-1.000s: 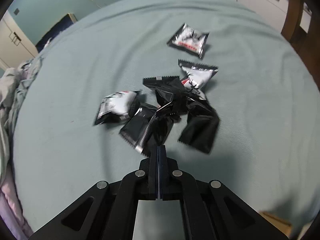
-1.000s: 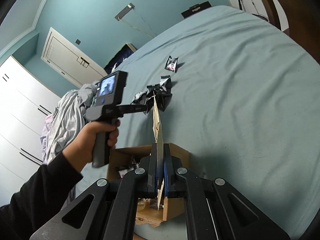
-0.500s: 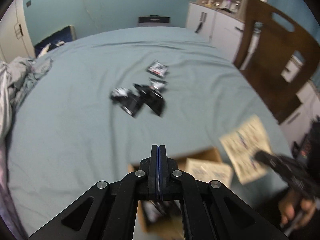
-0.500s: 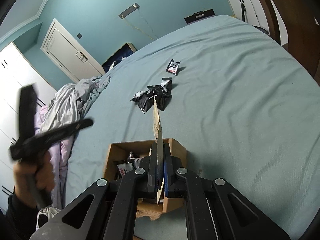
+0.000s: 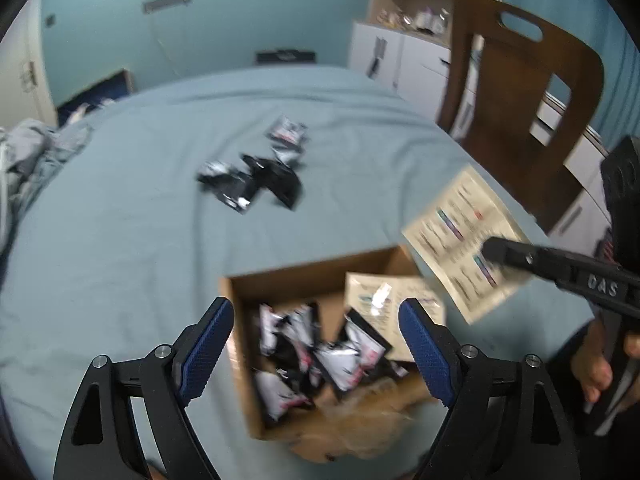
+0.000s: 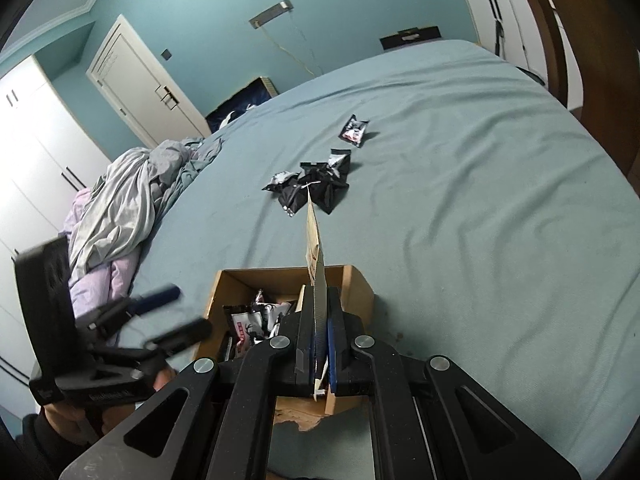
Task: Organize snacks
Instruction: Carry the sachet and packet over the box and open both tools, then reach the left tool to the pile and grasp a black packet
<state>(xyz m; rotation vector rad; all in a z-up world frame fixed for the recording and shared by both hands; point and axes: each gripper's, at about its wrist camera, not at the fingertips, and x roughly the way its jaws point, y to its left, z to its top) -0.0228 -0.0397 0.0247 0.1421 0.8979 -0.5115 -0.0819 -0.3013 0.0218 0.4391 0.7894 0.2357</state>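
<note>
**Box flap held back, snacks half sorted**

Left wrist view: my left hand-held gripper [image 5: 316,344] has just been opening and stands wide with nothing between its ribbed blue pads, above the cardboard box [image 5: 244,344] of glossy black-and-white snack packets [image 5: 340,364]. More loose packets [image 5: 256,188] lie on the bed [image 5: 120,240], teal and wrinkled. A brown wooden chair [image 5: 516,112] stands beside it.

Right wrist view: my right hand-held gripper [image 6: 320,324] pinches the box's printed flap [image 6: 314,248] edge-on. Crumpled bedding [image 6: 132,196] and a white door [image 6: 140,84] show only here.

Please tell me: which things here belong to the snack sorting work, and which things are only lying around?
Part of the job:
- cardboard box with snack packets inside
- loose snack packets on the bed
- box flap, clamped by the right gripper
- left gripper, open above the box

Only lying around:
- crumpled bedding
- wooden chair
- white cupboards
</note>
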